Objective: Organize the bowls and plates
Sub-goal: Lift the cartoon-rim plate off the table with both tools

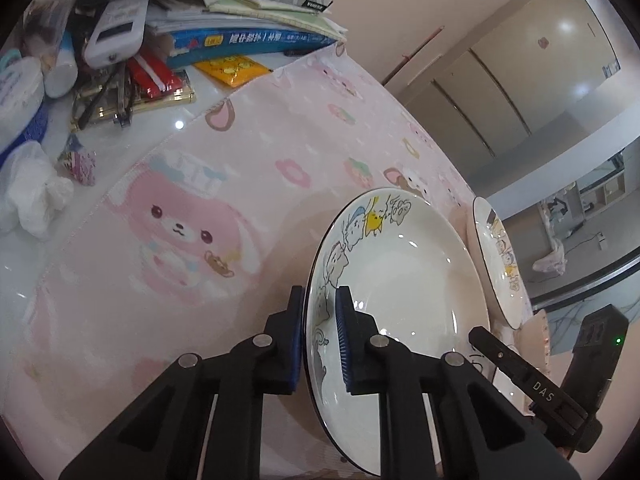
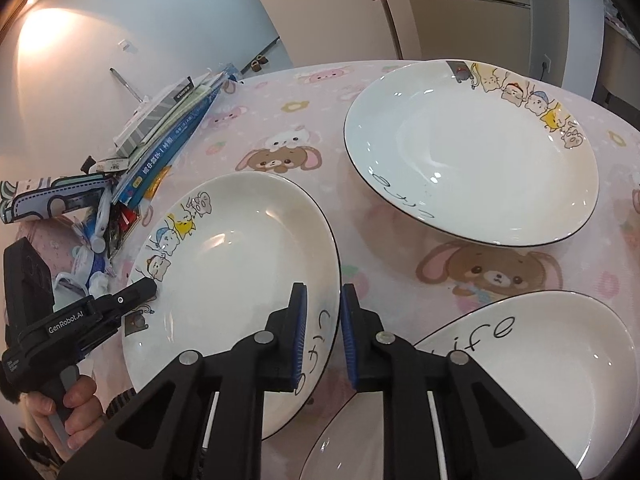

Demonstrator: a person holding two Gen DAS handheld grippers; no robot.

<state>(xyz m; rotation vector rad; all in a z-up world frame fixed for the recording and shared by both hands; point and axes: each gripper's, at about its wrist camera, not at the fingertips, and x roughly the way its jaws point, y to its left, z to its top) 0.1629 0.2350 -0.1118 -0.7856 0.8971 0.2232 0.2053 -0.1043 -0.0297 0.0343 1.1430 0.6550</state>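
A white plate with cartoon animals [image 1: 400, 288] is held by both grippers. My left gripper [image 1: 318, 320] is shut on its rim, one finger under and one over. The same plate [image 2: 240, 280] shows in the right wrist view, where my right gripper [image 2: 323, 320] is shut on its near-right rim. The left gripper [image 2: 136, 292] grips its far-left edge there. A second matching plate [image 2: 472, 152] lies on the pink tablecloth at the back right and shows edge-on in the left wrist view [image 1: 498, 264]. A third plate [image 2: 520, 380] lies at the lower right.
A pink cartoon tablecloth [image 1: 200, 240] covers the table. A pile of books [image 1: 248, 36], a remote [image 1: 116, 32], tissues [image 1: 36, 192] and small packets sit at the table's far end, also seen in the right wrist view [image 2: 168, 132]. Cabinets [image 1: 520, 88] stand beyond.
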